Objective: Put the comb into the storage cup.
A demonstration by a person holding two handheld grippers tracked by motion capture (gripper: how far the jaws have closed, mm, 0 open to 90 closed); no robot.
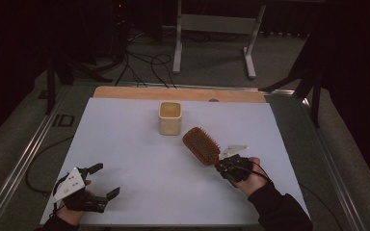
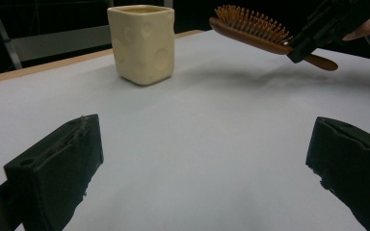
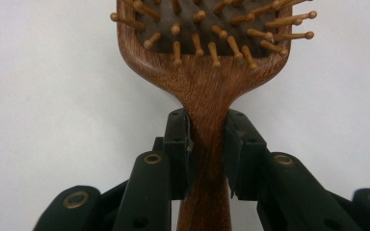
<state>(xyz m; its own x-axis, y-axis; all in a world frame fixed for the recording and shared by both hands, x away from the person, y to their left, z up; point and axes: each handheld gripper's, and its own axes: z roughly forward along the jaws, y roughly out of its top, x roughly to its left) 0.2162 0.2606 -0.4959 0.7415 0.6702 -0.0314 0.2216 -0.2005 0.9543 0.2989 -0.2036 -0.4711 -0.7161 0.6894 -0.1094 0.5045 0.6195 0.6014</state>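
Note:
A wooden paddle hairbrush (image 1: pixel 201 146) hangs above the white table, bristles up, head toward the cream square cup (image 1: pixel 169 117). My right gripper (image 1: pixel 223 167) is shut on its handle; in the right gripper view both pads clamp the neck of the hairbrush (image 3: pixel 207 96) just below the head. The left gripper view shows the hairbrush (image 2: pixel 250 28) lifted clear of the table, right of the cup (image 2: pixel 142 42). My left gripper (image 1: pixel 105 180) rests at the table's near left corner, jaws wide open with nothing between them, as the left gripper (image 2: pixel 202 163) shows in its own view.
The white sheet (image 1: pixel 139 159) covers most of the table; a wooden strip (image 1: pixel 178 93) runs along its far edge. Metal rails (image 1: pixel 24 154) flank the table. Cables and a white stand (image 1: pixel 212 29) lie on the floor beyond.

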